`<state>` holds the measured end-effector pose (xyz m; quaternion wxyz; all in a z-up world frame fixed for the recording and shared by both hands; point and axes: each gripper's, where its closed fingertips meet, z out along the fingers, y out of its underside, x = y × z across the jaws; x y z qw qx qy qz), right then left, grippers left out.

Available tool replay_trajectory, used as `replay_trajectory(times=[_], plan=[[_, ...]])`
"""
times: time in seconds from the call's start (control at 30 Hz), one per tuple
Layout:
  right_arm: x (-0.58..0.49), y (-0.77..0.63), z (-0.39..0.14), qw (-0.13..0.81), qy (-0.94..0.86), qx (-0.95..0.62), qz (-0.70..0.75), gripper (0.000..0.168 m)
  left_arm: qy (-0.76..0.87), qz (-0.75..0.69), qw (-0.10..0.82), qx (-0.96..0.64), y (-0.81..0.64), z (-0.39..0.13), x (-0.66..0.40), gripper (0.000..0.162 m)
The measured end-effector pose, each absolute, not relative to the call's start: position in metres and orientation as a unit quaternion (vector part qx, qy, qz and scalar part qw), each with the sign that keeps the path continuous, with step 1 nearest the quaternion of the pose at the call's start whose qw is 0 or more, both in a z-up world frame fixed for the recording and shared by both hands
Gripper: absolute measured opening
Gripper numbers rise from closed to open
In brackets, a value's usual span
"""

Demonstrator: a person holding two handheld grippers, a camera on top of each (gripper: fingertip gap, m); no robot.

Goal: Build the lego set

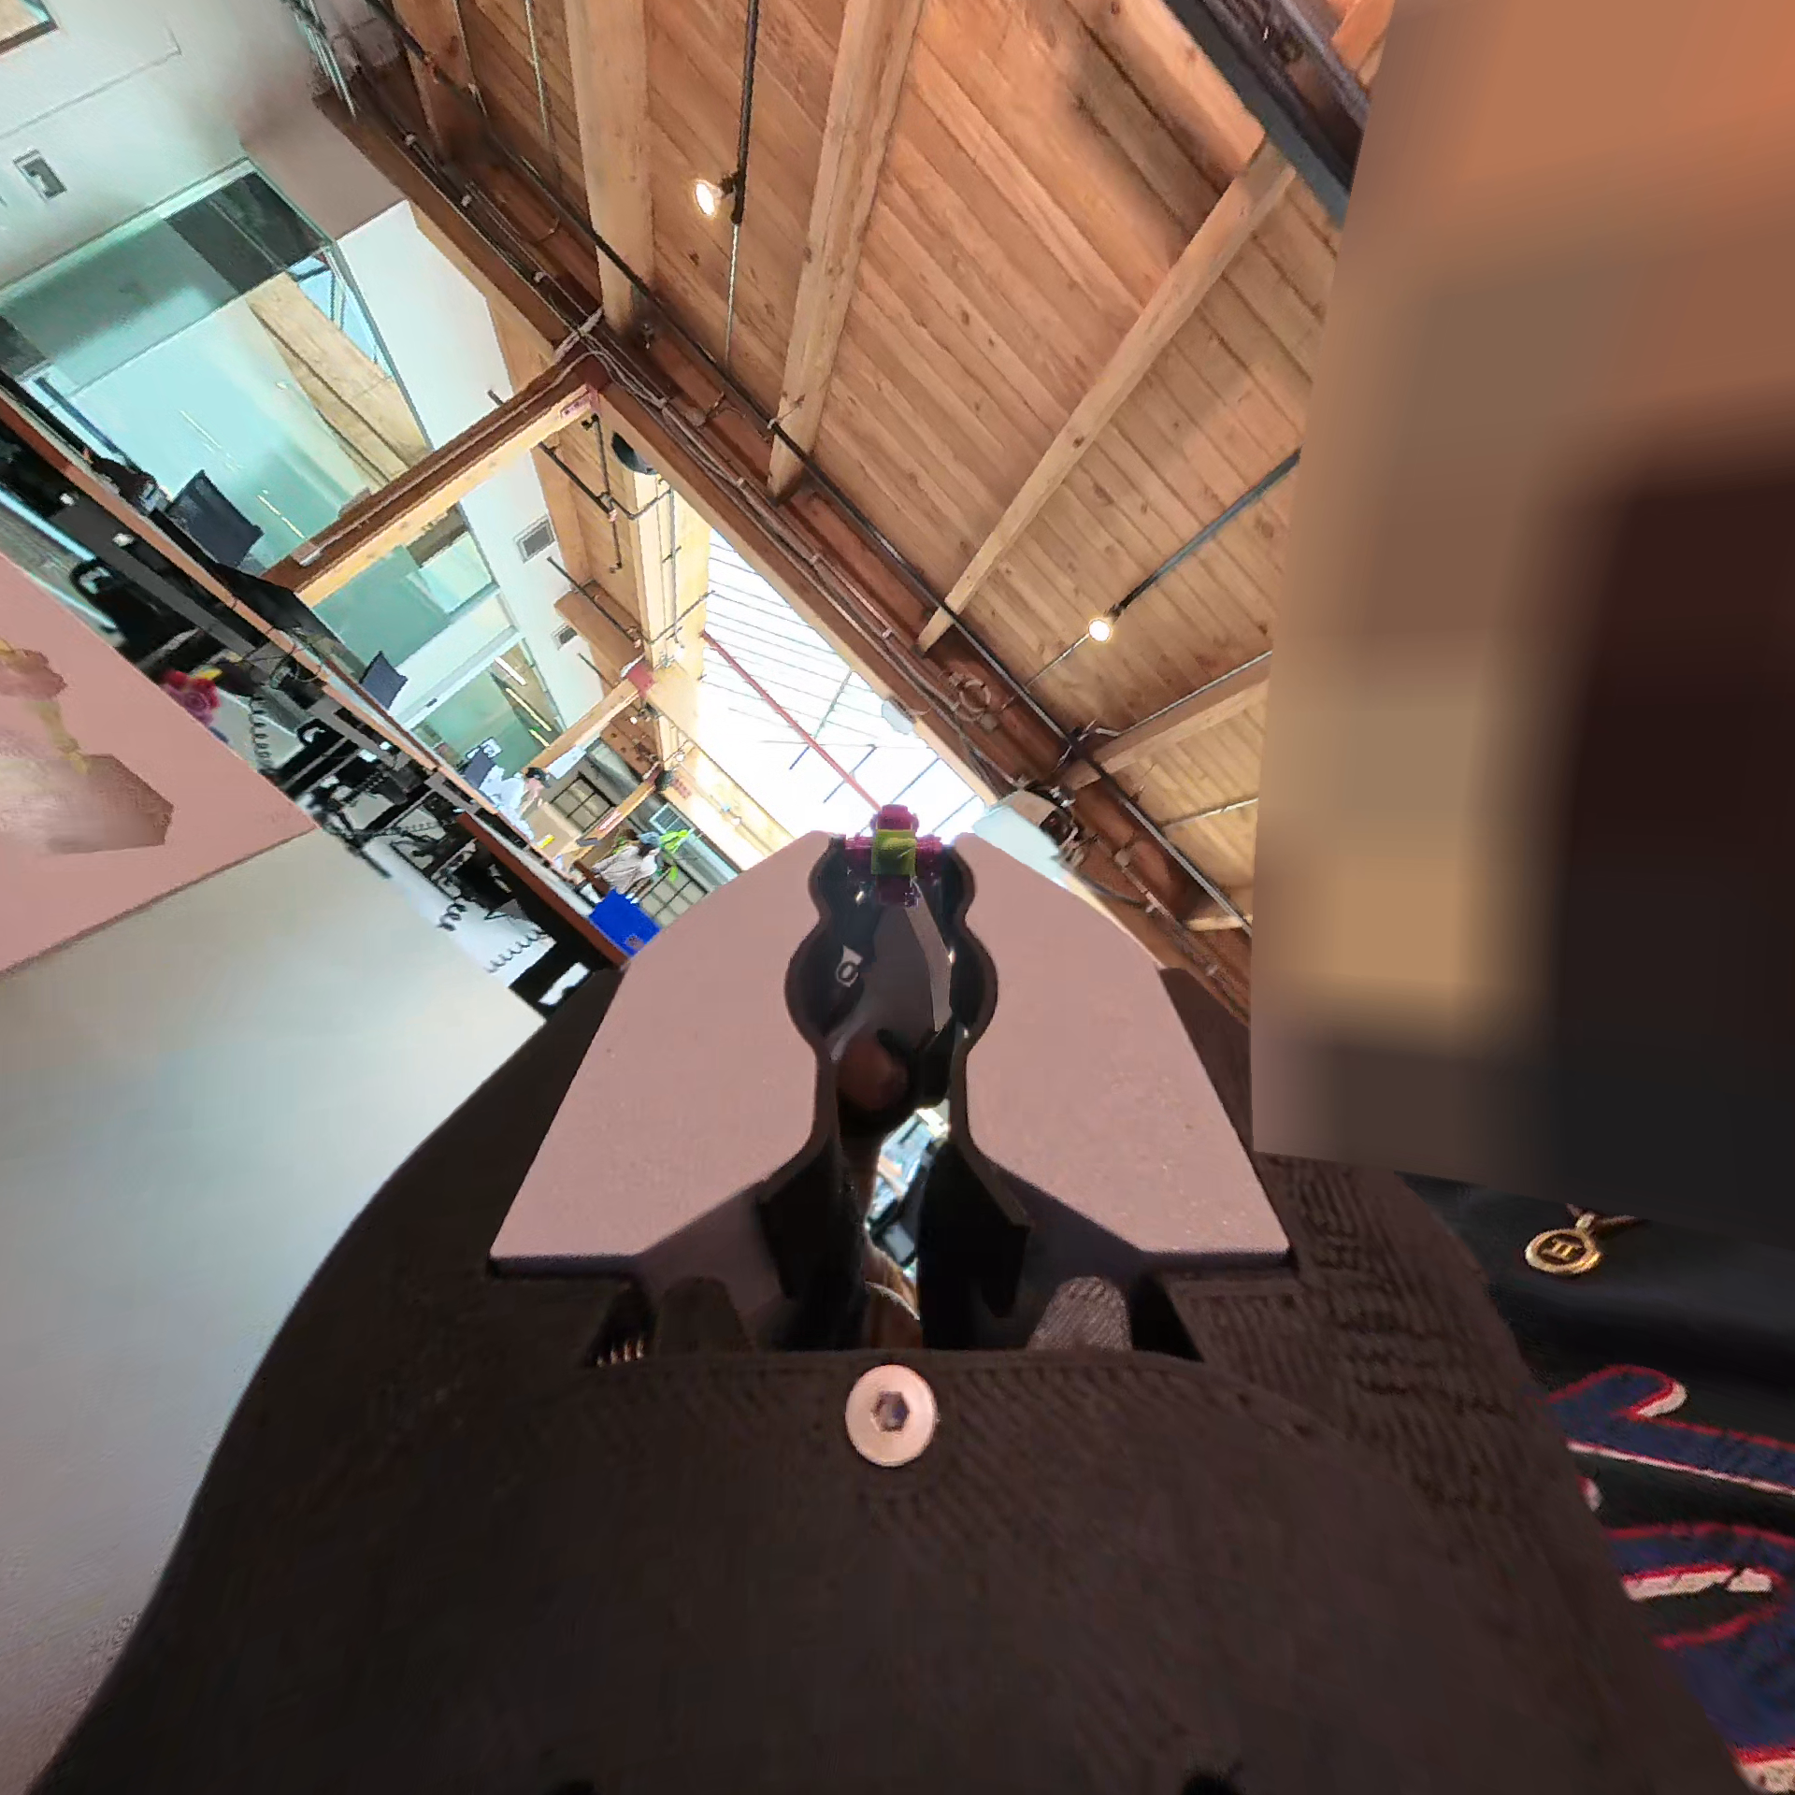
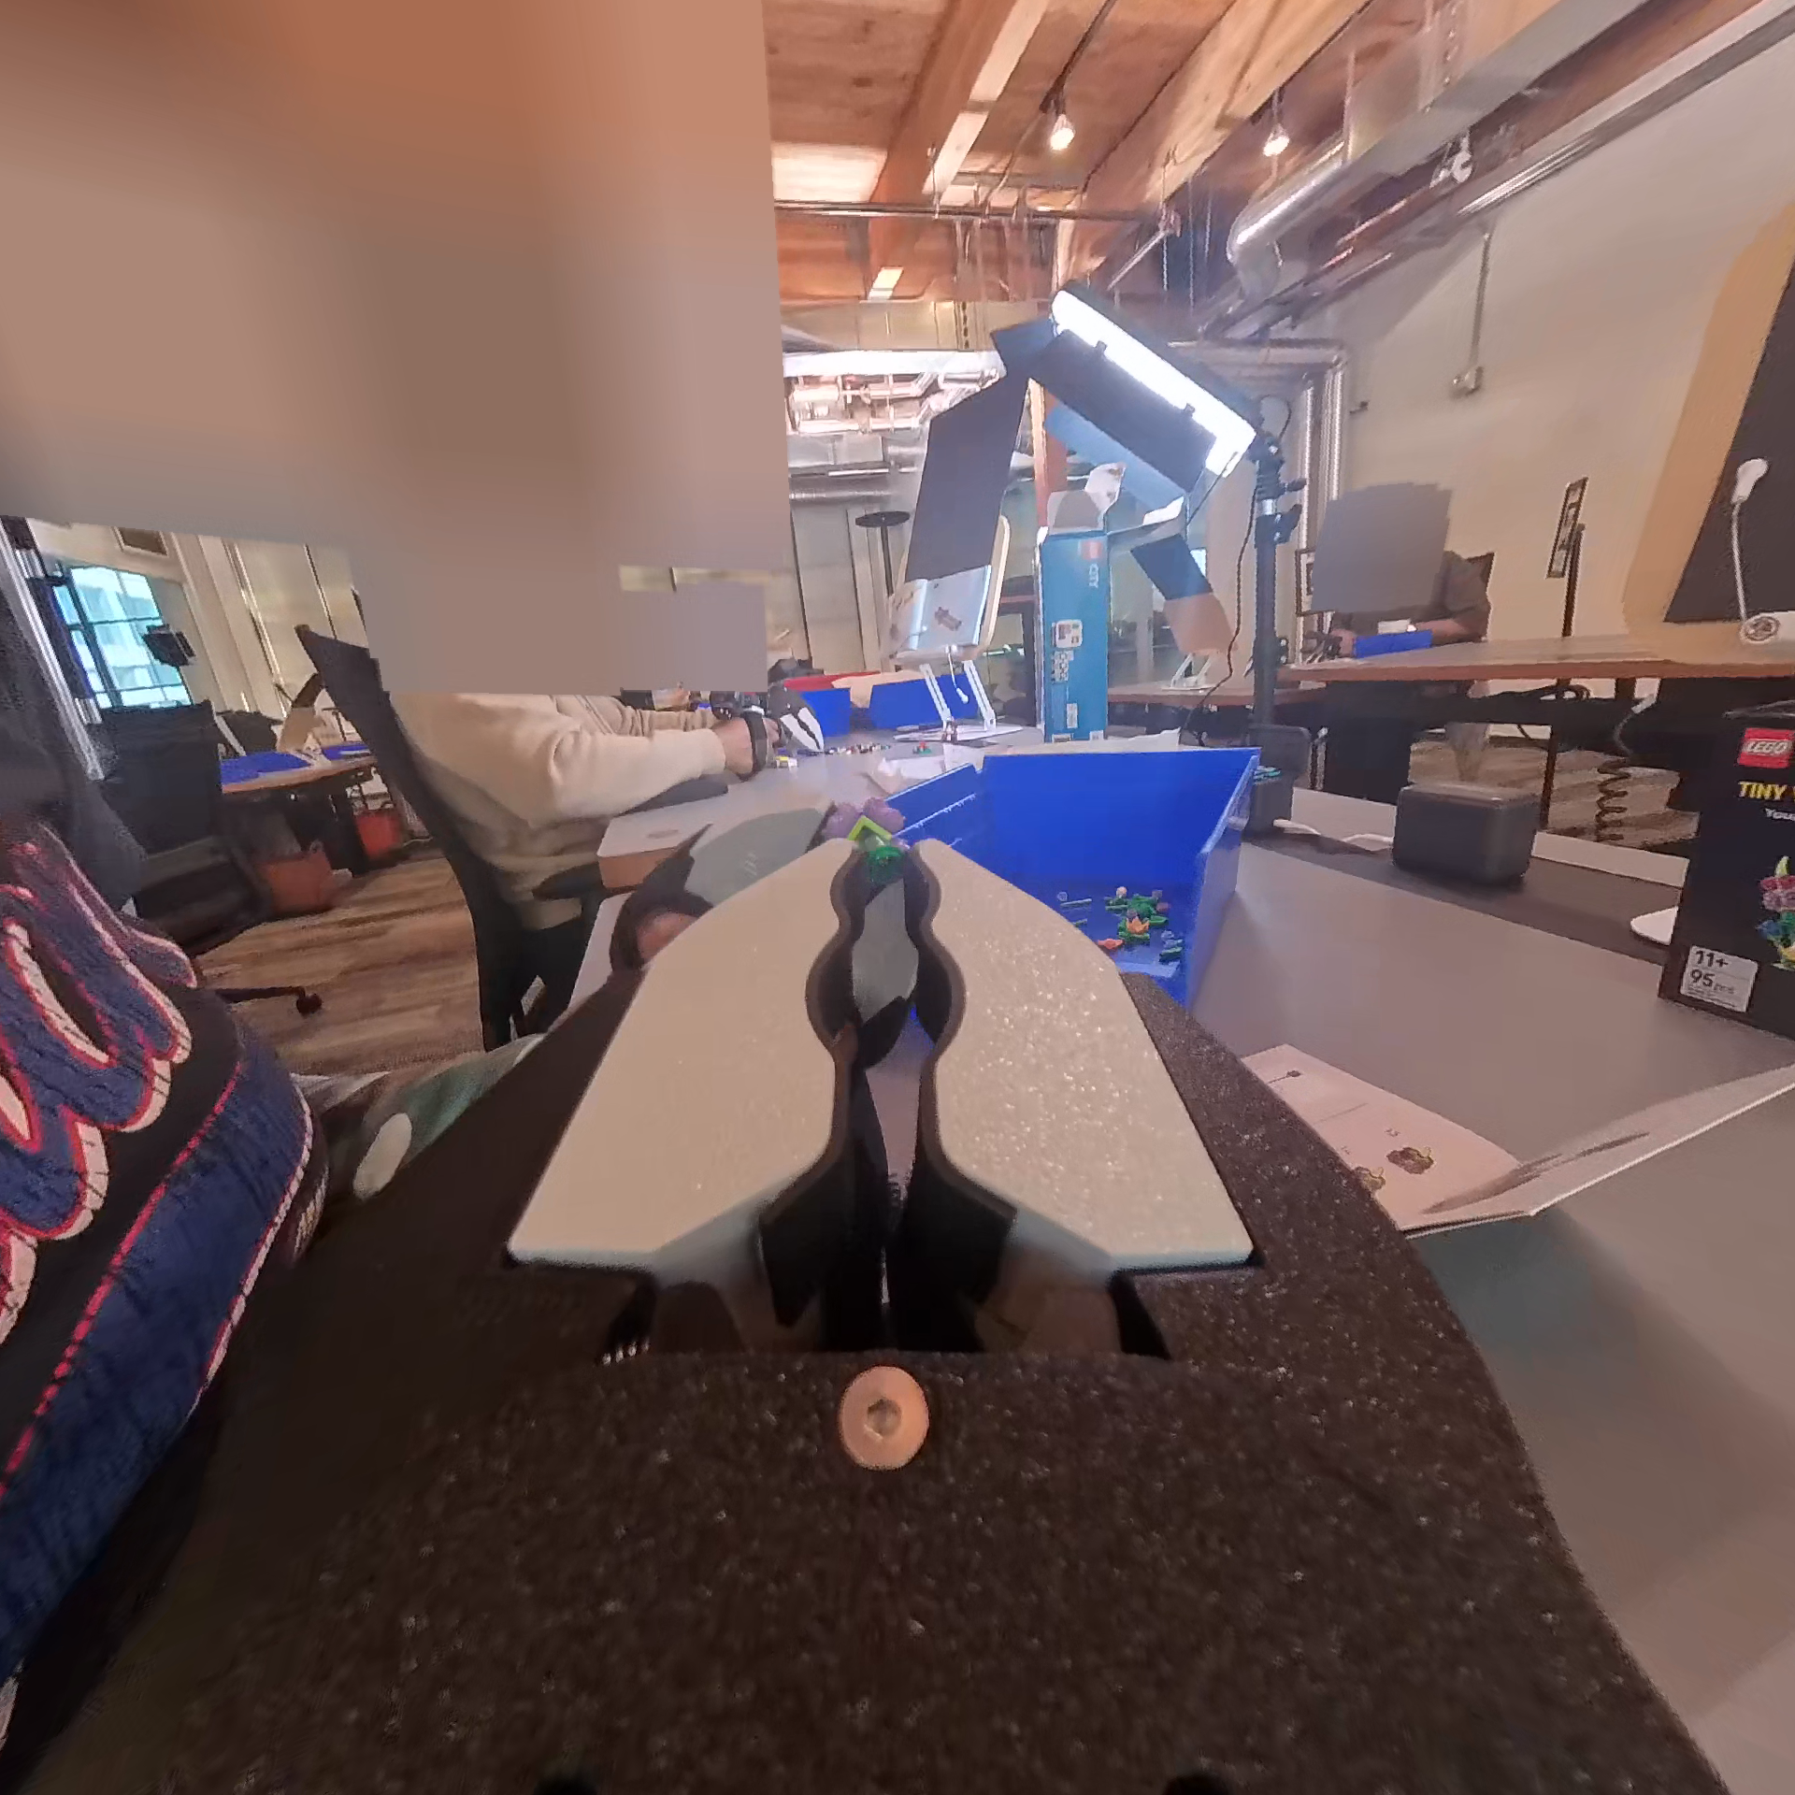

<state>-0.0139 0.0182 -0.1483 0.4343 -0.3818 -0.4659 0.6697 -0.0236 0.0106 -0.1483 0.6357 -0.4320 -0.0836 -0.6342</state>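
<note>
Pinching small lego pieces (image 1: 895, 855) at both fingertips, left gripper (image 1: 892, 850) and right gripper (image 2: 882, 855).

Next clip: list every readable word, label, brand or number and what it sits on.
I won't quote writing; these bear it:
Black box, far right: logo, title, numbers.
Tall blue box: logo, too small.
Open booklet: too small.
Dark garment: embroidered lettering, cropped.
Gold charm: one letter.
Lego bits in left gripper and right gripper: none.
</note>
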Motion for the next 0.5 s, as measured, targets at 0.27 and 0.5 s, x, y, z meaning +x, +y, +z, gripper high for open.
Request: replay_trajectory(times=[0.27, 0.5], plan=[[-0.023, 0.021, -0.162, 0.402, -0.449, -0.395, 0.694, 0.008, -0.047, -0.597, 0.66, -0.454, 0.009, -0.153, -0.03, 0.018], [-0.024, 0.021, -0.167, 0.389, -0.448, -0.411, 0.692, 0.008, -0.068, -0.601, 0.657, -0.45, 0.013, -0.157, -0.037, 0.017]])
